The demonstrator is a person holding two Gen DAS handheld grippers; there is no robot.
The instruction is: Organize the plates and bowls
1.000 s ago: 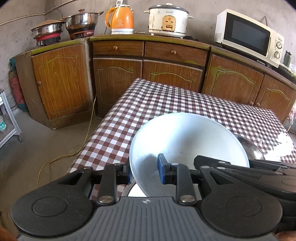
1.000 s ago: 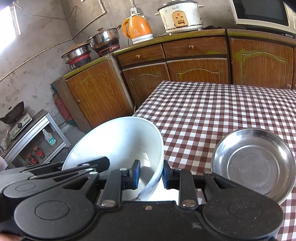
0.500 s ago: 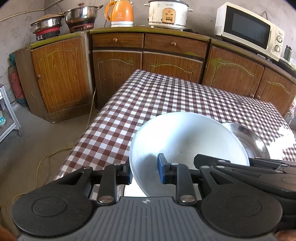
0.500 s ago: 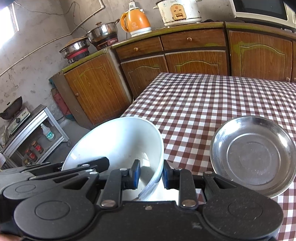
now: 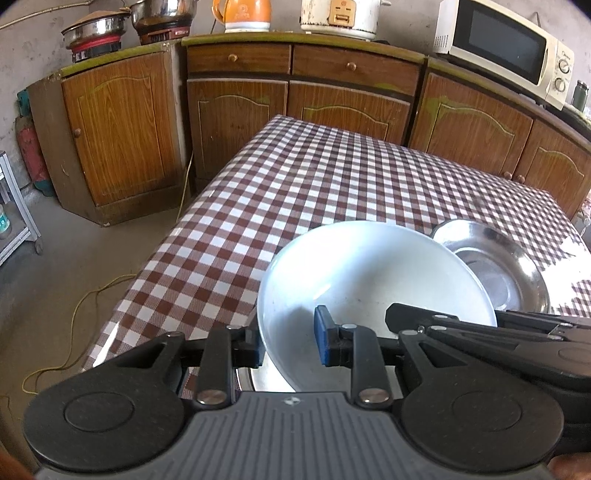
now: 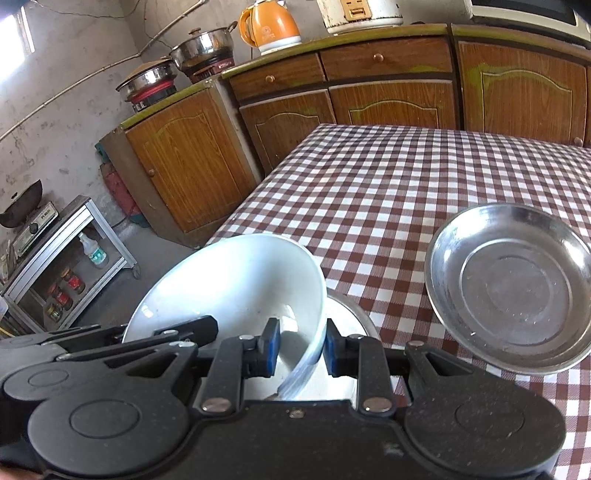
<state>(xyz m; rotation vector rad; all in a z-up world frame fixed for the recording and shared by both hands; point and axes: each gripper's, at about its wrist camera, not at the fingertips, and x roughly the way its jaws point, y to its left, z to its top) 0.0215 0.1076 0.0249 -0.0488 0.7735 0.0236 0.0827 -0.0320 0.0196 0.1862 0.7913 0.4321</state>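
A white bowl (image 5: 373,273) (image 6: 236,280) hangs just above the near edge of the checked table (image 5: 332,177) (image 6: 406,177), held from both sides. My left gripper (image 5: 288,341) is shut on its left rim, one blue pad inside the bowl. My right gripper (image 6: 299,349) is shut on its right rim. Under the bowl lies another steel dish (image 6: 351,325), mostly hidden. A steel plate (image 6: 509,284) (image 5: 491,266) rests on the cloth to the right of the bowl.
Wooden cabinets (image 5: 332,96) ring the far side, with a microwave (image 5: 506,48), a rice cooker (image 5: 340,16), an orange kettle (image 6: 269,26) and pots (image 6: 201,51) on top. A metal shelf (image 6: 66,258) with bottles stands on the floor at left. A yellow cord (image 5: 88,306) trails there.
Both grippers have sunk toward the table with the white bowl between them. The steel plate shows more fully beside the bowl. Neither grip has changed.
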